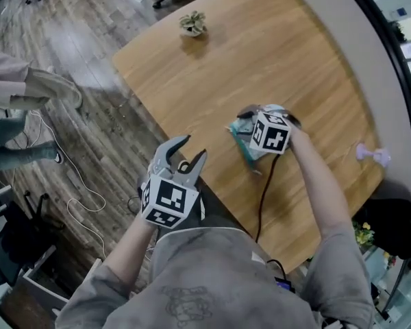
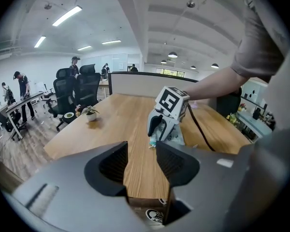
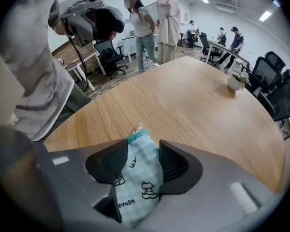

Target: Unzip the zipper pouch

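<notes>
– Between the jaws of the right gripper (image 3: 142,151), that's the zipper pouch (image 3: 137,178), right? Pale teal check with little doodles on it?

– Yep. Both pads are pressed against it from either side, so the jaws are pinching the pouch across its width. The zipper pull (image 3: 137,128) pokes out just past the jaw tips, a small white tab at the pouch's far end. The rest of the pouch runs back into the throat of the jaws.

– Is it lifted or down on the bench (image 1: 274,53)?

– Hard to call tbh. From the head view the pouch sits low at the wood, under the right gripper's marker cube (image 1: 270,132), but I can't tell if it's actually touching.

– And the left gripper (image 2: 141,151)?

– Jaws spread, nothing between them, only bare bench edge showing through the gap. Straight ahead of those jaws, well apart, you can see the right gripper with the pouch hanging below it. From the head view the left gripper is off the bench's near edge, over the wooden floor (image 1: 96,129).

– Anything else around?

– Small potted plant (image 1: 192,23) at the far end of the bench, way beyond both sets of jaws, and a black cable (image 1: 262,197) trailing back behind the right gripper.
</notes>
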A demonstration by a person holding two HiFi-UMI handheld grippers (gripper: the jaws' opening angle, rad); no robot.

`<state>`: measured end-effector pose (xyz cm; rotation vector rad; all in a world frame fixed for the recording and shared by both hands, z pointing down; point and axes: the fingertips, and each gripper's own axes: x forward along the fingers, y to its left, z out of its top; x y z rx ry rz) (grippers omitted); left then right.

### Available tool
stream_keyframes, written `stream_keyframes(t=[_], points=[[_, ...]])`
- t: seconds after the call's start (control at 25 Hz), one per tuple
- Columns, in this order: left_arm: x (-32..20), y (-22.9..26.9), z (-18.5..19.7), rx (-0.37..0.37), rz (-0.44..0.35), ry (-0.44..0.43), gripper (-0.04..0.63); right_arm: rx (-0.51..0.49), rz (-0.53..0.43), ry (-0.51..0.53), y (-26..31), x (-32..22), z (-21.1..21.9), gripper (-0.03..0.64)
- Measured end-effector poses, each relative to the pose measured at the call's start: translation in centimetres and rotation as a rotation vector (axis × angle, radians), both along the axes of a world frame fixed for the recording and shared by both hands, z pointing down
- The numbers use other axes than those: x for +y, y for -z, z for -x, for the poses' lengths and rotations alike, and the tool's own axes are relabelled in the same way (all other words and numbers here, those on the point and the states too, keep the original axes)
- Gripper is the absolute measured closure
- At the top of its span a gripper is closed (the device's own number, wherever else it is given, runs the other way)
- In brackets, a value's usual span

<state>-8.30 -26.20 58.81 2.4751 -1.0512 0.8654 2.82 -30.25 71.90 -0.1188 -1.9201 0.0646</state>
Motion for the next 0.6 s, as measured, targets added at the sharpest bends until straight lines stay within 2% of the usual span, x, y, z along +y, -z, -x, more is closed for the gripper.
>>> stream_keyframes(t=[0.24,0.4,0.6], points=[[0.53,-0.82,0.41,-0.003,0.025,0.012,0.414,0.012,0.028,0.028,-1.09,0.13,0.20,0.413],[0.76,-0.72,0.38,-0.005,0.027,0.012,0.414,0.002,0.053,-0.020,-1.03,0.37,0.33,0.522],[0.78,-0.01,0.25,-0.006,0.011,0.012,0.414,-0.035,0.015,-0.131,-0.48,0.23,0.32,0.548]])
